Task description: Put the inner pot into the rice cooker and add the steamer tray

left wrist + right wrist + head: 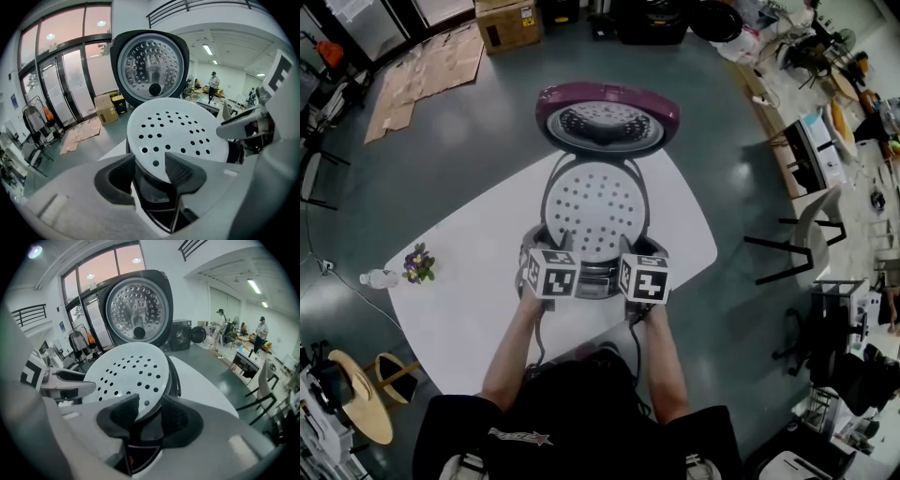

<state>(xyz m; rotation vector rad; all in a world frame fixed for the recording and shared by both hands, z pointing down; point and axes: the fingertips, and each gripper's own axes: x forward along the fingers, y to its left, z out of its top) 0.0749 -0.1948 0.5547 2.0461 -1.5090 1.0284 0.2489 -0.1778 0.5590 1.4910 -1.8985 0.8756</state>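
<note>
- rice cooker (pixel 592 279): stands open on the white table (pixel 469 309), right in front of the person.
- lid (pixel 607 117): tips back behind the body and turns its studded metal inner face toward both gripper views.
- steamer tray (pixel 595 204): covers the cooker's mouth, white, round and pierced with holes, its near rim toward the grippers; whether fully seated cannot be told.
- inner pot: hidden beneath the tray, not made out in any view.
- left gripper (pixel 150 161): straddles the tray's near-left rim with jaws apart, one pad over the tray's top, the other outside the edge, dark cooker body showing in the gap; presses on nothing.
- right gripper (pixel 150 401): mirrors it at the near-right rim, jaws likewise apart with the rim between them, not clamped.
- marker cubes: sit side by side just above the cooker's front, close but not touching.
- small bottle (pixel 378 278) and purple flowers (pixel 419 264): lie at the table's left edge, well apart from the cooker.
- flattened cardboard (pixel 431 66): lies on the floor beyond the table.
</note>
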